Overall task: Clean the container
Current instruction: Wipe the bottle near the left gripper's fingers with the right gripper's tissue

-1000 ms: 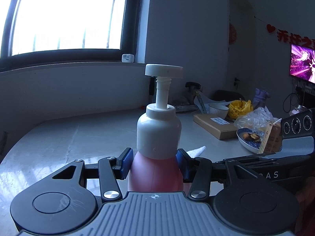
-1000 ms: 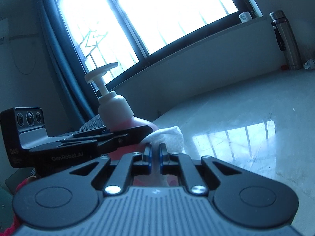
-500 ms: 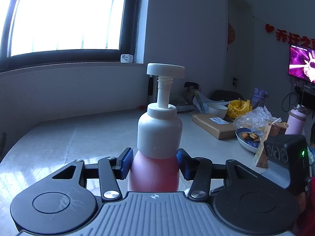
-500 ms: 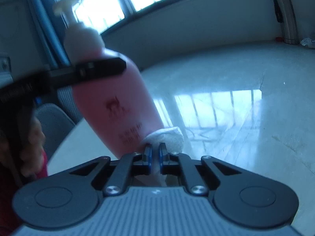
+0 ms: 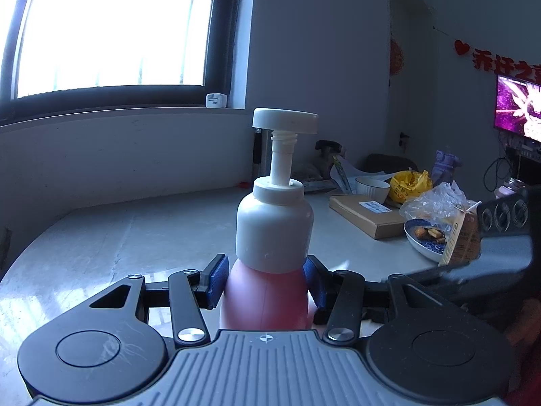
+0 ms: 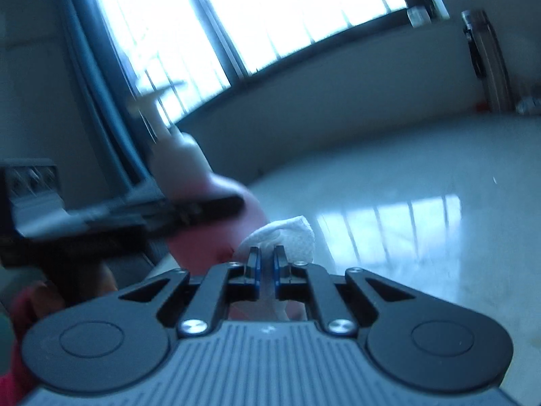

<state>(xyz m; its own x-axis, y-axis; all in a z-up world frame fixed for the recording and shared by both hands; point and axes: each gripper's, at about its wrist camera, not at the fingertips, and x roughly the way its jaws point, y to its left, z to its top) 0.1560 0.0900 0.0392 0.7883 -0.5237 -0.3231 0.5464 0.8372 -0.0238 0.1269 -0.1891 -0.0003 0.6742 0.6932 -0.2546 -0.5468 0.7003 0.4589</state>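
**Pump bottle held fast as tissue wipe works its lower side**

A pink plastic pump bottle with a white collar and flat white pump head (image 5: 274, 223) stands upright in the left gripper (image 5: 267, 282), whose blue-padded jaws are closed partway and press on either side of the pink body just under the collar. The bottle is over the near edge of a pale, glossy stone tabletop (image 5: 135, 237); whether its base rests on the surface or hangs just above it cannot be seen.

The right gripper (image 6: 266, 264) has its jaws drawn almost together, pinching a folded white paper tissue (image 6: 287, 237) that sticks out past the tips. In the right wrist view the tissue sits against or just beside the bottle's lower pink flank; the picture is smeared, so actual contact cannot be confirmed.

By the look of it, the cleaning is mid-course: bottle secured, wipe in hand and at the body. No dirt or wet streaks can be made out on the plastic, so how much of the surface is done cannot be judged. The white collar, pump stem and head, and the side facing away from the tissue, appear yet to be reached, after which the bottle and tissue would need setting down.

Further along the table, well apart from the work, lie a flat brown cardboard box (image 5: 368, 215), a crumpled yellow bag (image 5: 409, 182) and a blue-patterned plate of food (image 5: 422, 237).
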